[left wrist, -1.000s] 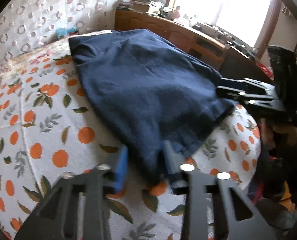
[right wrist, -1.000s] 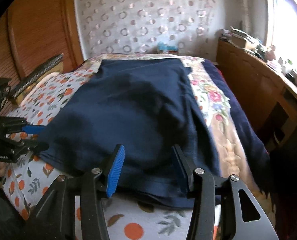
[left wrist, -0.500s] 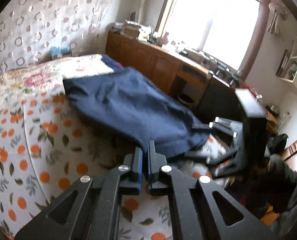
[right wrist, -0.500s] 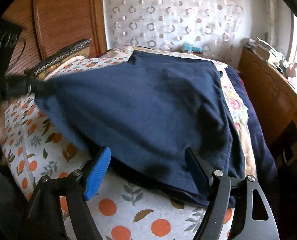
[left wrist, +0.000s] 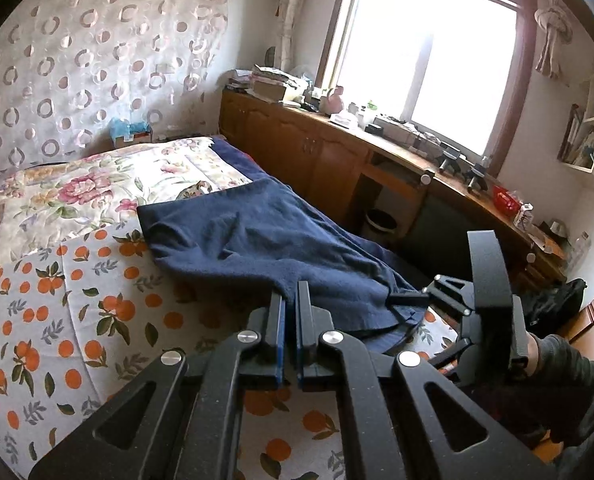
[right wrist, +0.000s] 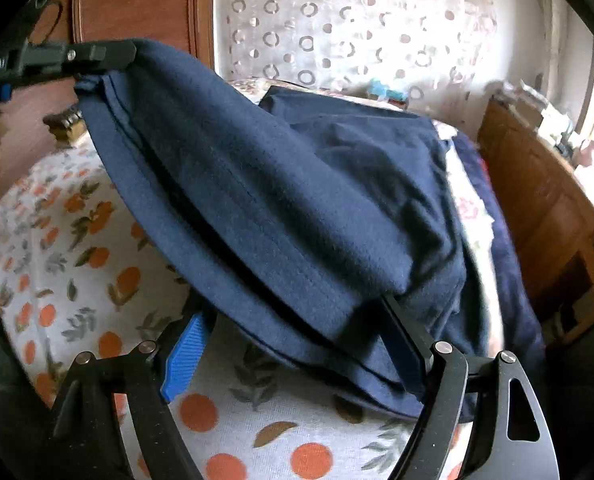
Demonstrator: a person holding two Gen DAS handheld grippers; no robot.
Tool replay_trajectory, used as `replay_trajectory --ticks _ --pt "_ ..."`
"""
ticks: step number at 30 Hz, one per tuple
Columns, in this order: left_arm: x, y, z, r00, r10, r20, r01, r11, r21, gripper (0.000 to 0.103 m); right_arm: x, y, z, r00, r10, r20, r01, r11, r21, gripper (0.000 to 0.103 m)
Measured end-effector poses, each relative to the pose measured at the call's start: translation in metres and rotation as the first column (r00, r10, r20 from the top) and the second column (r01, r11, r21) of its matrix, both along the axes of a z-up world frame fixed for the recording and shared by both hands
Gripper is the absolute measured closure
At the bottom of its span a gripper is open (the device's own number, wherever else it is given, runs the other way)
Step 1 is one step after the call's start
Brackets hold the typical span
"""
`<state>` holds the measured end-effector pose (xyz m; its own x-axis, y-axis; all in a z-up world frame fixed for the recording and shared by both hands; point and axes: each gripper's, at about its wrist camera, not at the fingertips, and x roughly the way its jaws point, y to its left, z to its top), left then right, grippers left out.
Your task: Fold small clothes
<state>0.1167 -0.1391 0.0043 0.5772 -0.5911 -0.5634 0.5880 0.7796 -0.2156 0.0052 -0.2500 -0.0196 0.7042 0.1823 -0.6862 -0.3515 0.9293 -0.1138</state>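
L gripper (left wrist: 291, 308) clamped, lifted navy cloth (right wrist: 281, 208) corner | R gripper (right wrist: 293, 340) opening

Black hand-held gripper (right wrist: 293, 344), blue pads (right wrist: 185, 360), silver screws.

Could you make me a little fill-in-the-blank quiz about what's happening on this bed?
1. The left gripper is shut on a corner of the navy ____.
2. The right gripper has just been opening and its jaws now stand ____.
3. The bedsheet is printed with ____ fruit.
4. The wooden cabinet stands beneath the ____.

Missing words: garment; open; orange; window
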Motion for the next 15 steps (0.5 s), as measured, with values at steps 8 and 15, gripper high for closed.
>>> replay_trajectory --ticks 8,15 --pt "0.001 0.009 -0.002 1.000 0.020 -0.013 -0.020 1.000 -0.021 0.099 0.020 -0.031 0.001 0.996 -0.089 0.029 0.091 0.994 -0.059 0.032" --pt "0.008 0.013 -0.006 0.999 0.036 -0.028 -0.037 0.999 -0.027 0.099 0.030 -0.025 0.001 0.998 -0.037 0.049 0.043 0.993 -0.115 0.088"
